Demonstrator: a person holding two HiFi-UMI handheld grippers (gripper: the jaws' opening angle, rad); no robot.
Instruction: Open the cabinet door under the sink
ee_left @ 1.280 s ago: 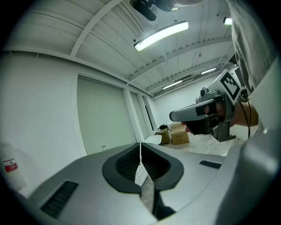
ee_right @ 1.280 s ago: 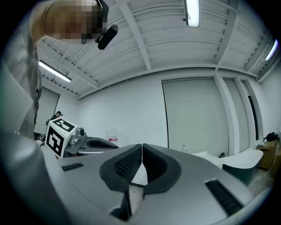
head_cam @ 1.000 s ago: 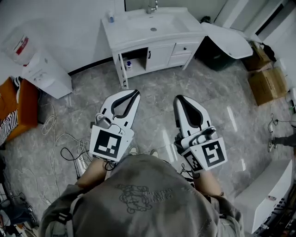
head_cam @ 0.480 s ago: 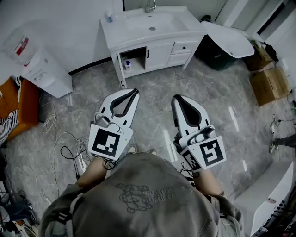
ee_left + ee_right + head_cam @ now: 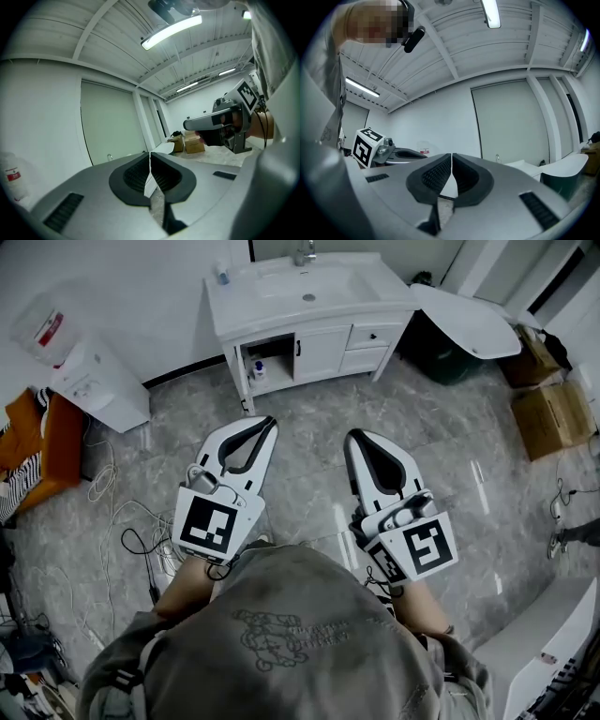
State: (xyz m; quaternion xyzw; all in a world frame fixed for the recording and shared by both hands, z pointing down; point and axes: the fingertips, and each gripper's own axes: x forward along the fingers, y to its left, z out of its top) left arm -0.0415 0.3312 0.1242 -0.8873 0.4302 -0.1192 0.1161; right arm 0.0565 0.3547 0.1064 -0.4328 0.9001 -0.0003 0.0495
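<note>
Covering the whole ground, a grey marbled floor [image 5: 309,465]

Sink cabinet [image 5: 375,310], white, against the far wall and well apart from both grippers. Its left compartment [image 5: 274,351] stands open. The cabinet door [image 5: 244,381] appears swung out edge-on at the compartment's left side, and the second door [image 5: 325,351] beside it is shut

Water dispenser [image 5: 98,385], white, at the left wall

Cardboard boxes [image 5: 553,413], at the right

Left gripper [image 5: 265,422] and right gripper [image 5: 354,436], side by side over the floor and pointing at the cabinet. Each has its jaws pressed together, with nothing between them

Cables [image 5: 122,521], loose on the floor at the left

Small bottle [image 5: 260,369], upright inside the open compartment
</note>
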